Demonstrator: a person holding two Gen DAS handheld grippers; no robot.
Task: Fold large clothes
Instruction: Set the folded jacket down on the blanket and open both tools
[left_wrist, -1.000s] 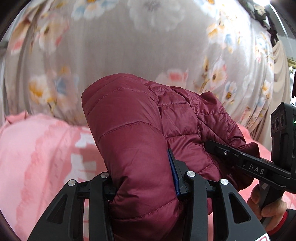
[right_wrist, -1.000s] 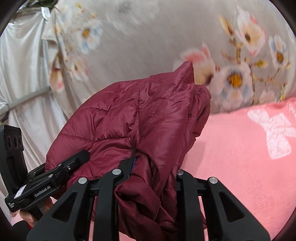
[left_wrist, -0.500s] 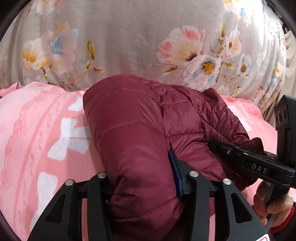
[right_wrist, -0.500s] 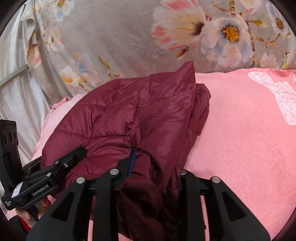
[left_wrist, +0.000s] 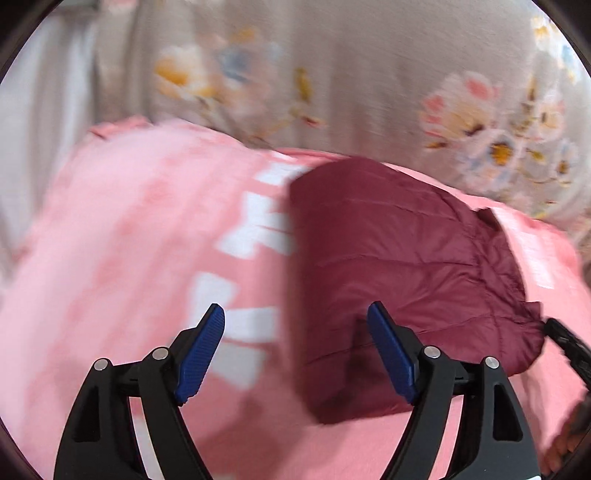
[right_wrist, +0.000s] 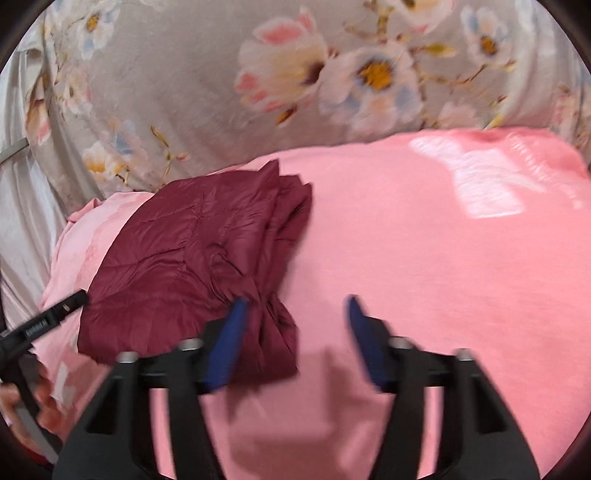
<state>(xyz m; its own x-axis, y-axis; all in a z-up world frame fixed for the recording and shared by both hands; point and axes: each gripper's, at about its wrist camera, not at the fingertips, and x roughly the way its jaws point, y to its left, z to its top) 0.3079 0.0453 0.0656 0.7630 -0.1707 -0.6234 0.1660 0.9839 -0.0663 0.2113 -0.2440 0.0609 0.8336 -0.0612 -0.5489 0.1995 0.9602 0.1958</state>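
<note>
A folded maroon quilted jacket lies on the pink blanket. My left gripper is open and empty; its right finger overlaps the jacket's near edge and its left finger is over the blanket. In the right wrist view the jacket lies to the left on the blanket. My right gripper is open and empty, with its left finger at the jacket's near right corner. The other gripper's tip shows at each view's edge.
A grey floral cloth hangs behind the bed. A pale curtain hangs at the left. White patterns mark the blanket. A hand on the other gripper's handle shows at the lower left of the right wrist view.
Both grippers held the jacket up before. Now it lies on the blanket and both grippers have opened and let go, drawn back a little.
</note>
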